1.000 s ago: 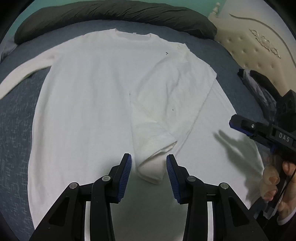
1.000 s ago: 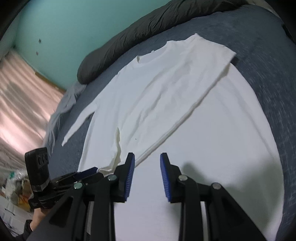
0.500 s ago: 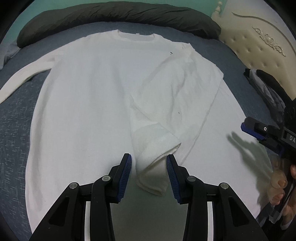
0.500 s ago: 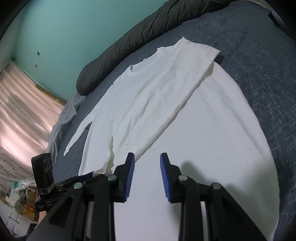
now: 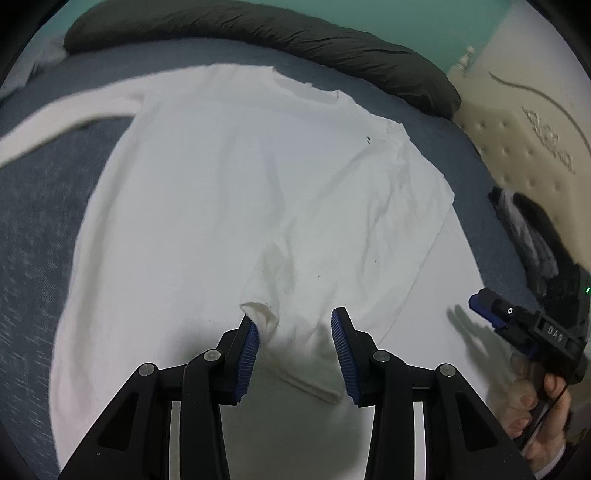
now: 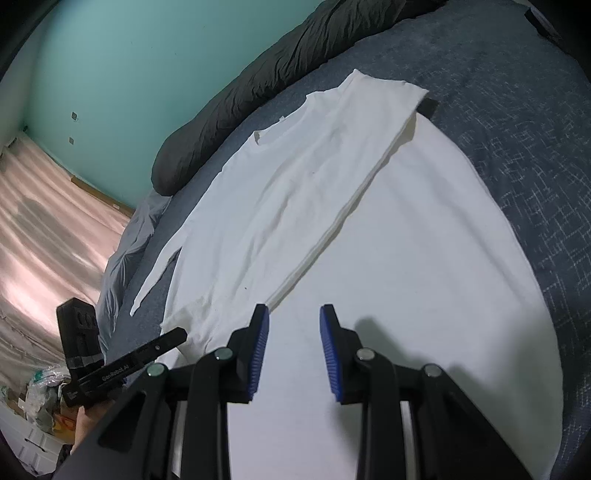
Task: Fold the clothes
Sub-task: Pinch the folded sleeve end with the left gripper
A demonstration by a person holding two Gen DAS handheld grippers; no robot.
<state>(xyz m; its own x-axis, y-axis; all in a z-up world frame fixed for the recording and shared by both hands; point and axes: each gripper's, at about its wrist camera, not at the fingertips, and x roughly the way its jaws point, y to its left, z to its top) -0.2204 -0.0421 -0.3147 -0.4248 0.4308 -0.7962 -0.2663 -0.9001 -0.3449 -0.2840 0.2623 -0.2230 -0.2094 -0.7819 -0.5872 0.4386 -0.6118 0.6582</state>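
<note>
A white long-sleeved shirt (image 5: 207,206) lies flat on the blue bed, neck at the far side. One sleeve (image 5: 369,229) is folded across its body, and the cuff (image 5: 295,354) ends between the fingers of my left gripper (image 5: 294,325). That gripper is open, and its left pad is right at the cuff's edge. The other sleeve (image 5: 66,118) stretches out to the left. My right gripper (image 6: 294,314) hovers open over the shirt's lower body (image 6: 406,258) with nothing between its fingers. It also shows at the right edge as the right gripper (image 5: 487,306), held by a hand (image 5: 535,417).
A long dark bolster (image 5: 295,33) lies along the far side of the bed. A cream padded headboard (image 5: 524,122) and a heap of dark clothes (image 5: 532,236) are at the right. Blue bedspread (image 5: 37,221) surrounds the shirt. Beyond the bed's left side is pale flooring (image 6: 44,221).
My left gripper has come closer over the cuff and rolled, so the shirt now looks tilted and larger. The right gripper has stayed almost where it was.
</note>
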